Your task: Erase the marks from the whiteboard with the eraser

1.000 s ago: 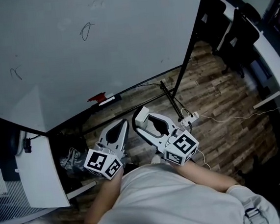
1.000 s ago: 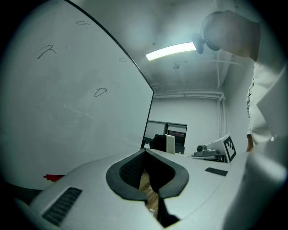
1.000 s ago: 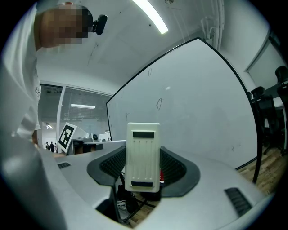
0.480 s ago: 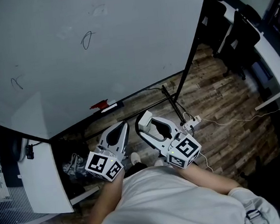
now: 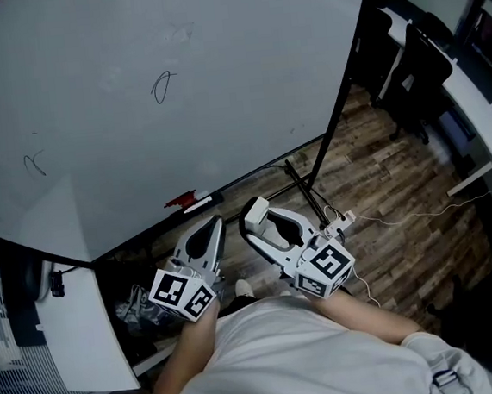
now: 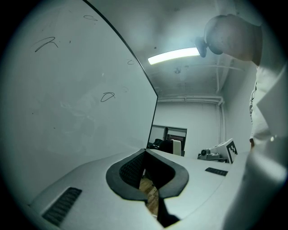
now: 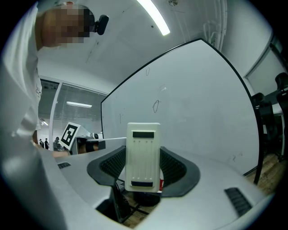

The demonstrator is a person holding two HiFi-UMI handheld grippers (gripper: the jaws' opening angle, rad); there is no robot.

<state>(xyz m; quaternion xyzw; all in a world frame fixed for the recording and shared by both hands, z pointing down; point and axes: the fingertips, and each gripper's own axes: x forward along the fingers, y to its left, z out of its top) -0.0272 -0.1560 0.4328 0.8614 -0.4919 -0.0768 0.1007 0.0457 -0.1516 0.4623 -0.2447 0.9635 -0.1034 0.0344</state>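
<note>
A large whiteboard [image 5: 176,95] leans ahead of me, bearing a loop mark [image 5: 161,86], a smaller mark [image 5: 34,162] at the left and a faint scribble near the top. My right gripper [image 5: 255,215] is shut on a white eraser [image 7: 143,156], held upright between its jaws, short of the board and below its lower edge. The left gripper [image 5: 208,232] hangs beside it, shut with nothing in it. In the left gripper view the whiteboard [image 6: 67,90] fills the left side with the same marks.
A red object [image 5: 180,200] lies on the board's ledge. The black board stand [image 5: 310,186] and a power strip with cable [image 5: 339,219] are on the wooden floor at the right. A white cabinet [image 5: 81,329] stands at the left, dark chairs [image 5: 420,71] at the right.
The view has shifted a little, so the board sits slightly lower and further right in frame. Both grippers stay close to my body, the right still gripping the eraser.
</note>
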